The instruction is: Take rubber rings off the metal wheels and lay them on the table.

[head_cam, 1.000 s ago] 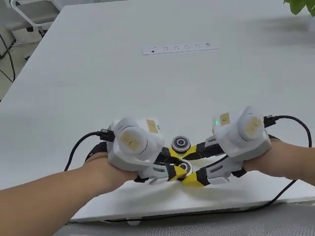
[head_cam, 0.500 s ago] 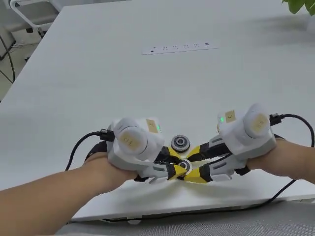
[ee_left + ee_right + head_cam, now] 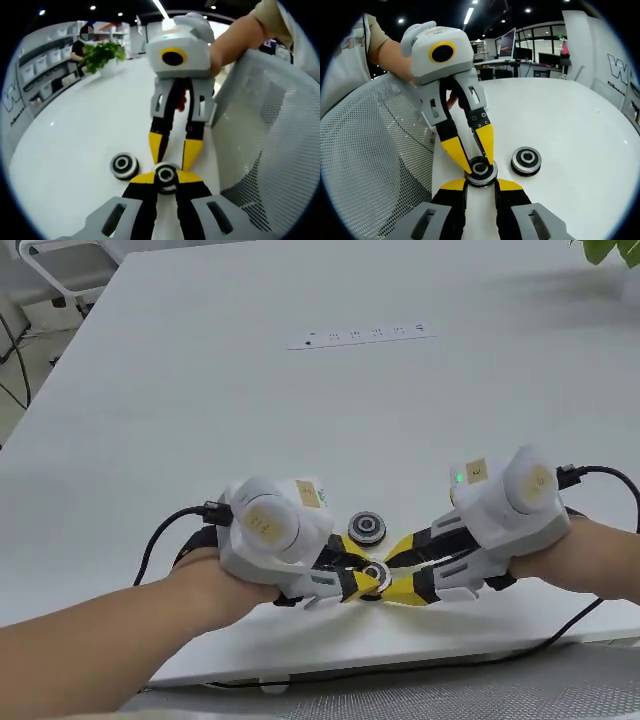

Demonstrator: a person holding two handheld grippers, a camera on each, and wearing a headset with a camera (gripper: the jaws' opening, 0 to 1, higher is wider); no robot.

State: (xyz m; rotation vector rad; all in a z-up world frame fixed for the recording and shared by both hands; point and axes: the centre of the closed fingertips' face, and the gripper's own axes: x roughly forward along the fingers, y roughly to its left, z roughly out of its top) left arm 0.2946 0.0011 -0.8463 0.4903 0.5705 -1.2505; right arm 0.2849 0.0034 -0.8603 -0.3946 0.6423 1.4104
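Black-ringed, silver-hubbed metal wheel [image 3: 376, 575] is being pinched by left gripper [image 3: 358, 567] fingers. Right gripper [image 3: 392, 572] fingers are being held at its rim, their grip not discernible.

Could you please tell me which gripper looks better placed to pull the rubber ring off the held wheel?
Probably the right gripper: its tips sit at the rim of the wheel, while the left gripper clamps it squarely across its sides.
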